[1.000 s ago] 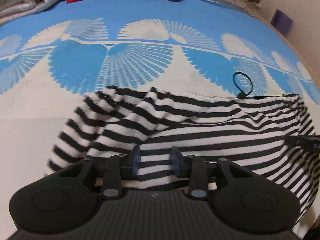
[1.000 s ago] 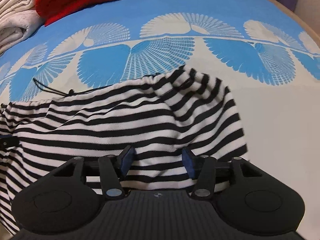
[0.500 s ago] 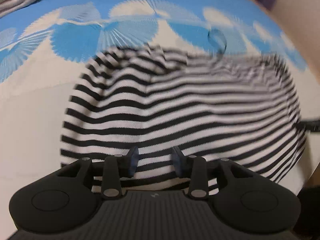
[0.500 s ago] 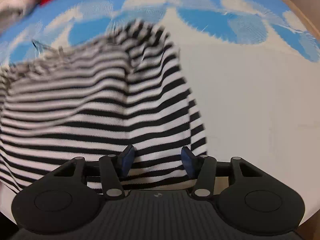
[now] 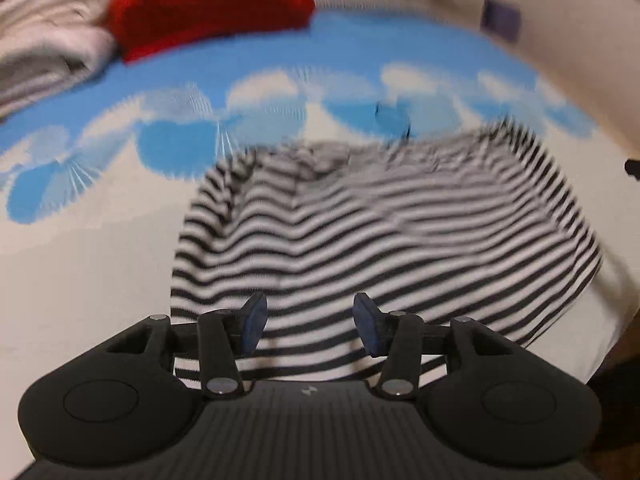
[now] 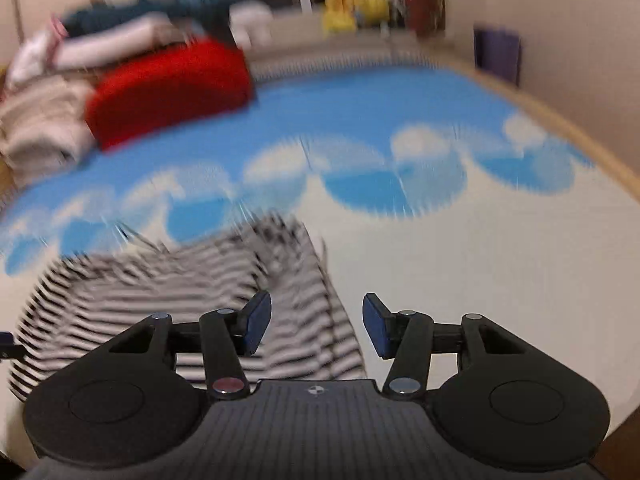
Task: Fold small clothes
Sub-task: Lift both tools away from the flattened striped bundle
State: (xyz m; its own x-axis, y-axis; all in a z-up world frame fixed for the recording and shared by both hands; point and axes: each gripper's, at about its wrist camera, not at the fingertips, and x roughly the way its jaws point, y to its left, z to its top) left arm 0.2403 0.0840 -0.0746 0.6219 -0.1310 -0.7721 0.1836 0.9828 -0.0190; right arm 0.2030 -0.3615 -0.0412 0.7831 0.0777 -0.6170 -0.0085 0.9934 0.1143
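Bed (image 5: 80, 280) with blue-white fan-print sheet; striped garment (image 5: 380, 232) flat, long axis across the view; left claw (image 5: 306, 322) just been opening, jaws apart, nothing gripped; right claw (image 6: 316, 326) apart, empty

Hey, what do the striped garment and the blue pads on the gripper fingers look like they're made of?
Striped garment: soft knit, probably cotton jersey; it rumples and drapes in loose folds, matte, though the picture is blurred. Finger pads: blue, smooth and dull, likely rubber or soft plastic on black plastic arms; the look leaves that open.
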